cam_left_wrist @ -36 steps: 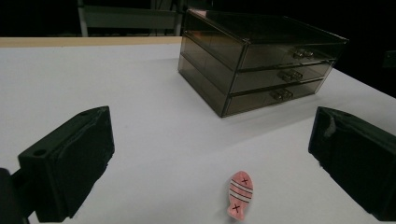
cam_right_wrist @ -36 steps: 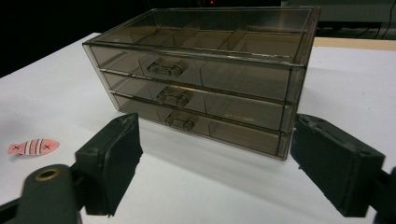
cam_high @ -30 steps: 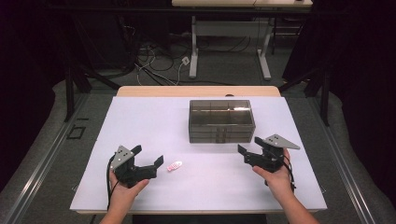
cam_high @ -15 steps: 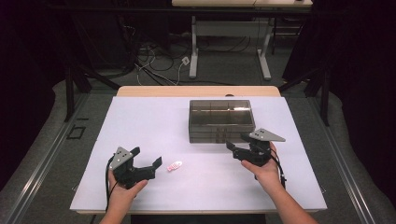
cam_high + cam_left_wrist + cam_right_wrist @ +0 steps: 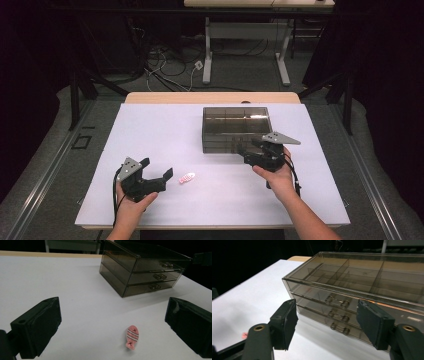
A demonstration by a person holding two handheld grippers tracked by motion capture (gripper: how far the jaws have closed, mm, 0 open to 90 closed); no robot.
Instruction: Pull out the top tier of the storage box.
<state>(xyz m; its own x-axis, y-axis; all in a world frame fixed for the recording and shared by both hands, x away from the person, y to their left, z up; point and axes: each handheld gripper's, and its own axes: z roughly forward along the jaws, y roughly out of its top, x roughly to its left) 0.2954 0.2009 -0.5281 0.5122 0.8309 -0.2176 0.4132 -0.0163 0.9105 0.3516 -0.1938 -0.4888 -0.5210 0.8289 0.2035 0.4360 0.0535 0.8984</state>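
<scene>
Smoked-plastic drawer unit [image 5: 235, 129] standing on the white bench [image 5: 150, 130], long axis across the bench, three drawer fronts with small handles [image 5: 337, 302] facing the near edge. Top tray divided into compartments.

Right gripper [image 5: 248, 151] directly before the drawer fronts, just beside them toward the unit's right half, not touching. Jaws released, with nothing between them, having just been closing partway. Seen from the right gripper view: jaws level, aimed at the stacked handles, the handles framed in the gap. Right hand [image 5: 274, 172] gripping the body from behind and below, forearm entering from the near edge, grey plate uppermost.

Pink fish-shaped piece [image 5: 187, 177] lying flat on the bench, well in front of the unit and off its left corner. Long axis roughly along the bench's near edge, slightly slanted; head and tail not distinguishable.

Left gripper [image 5: 157, 169] just left of the fish, jaws released and wide, pointed toward it, clear of it. Left hand [image 5: 132, 197] low beneath the gripper body.
</scene>
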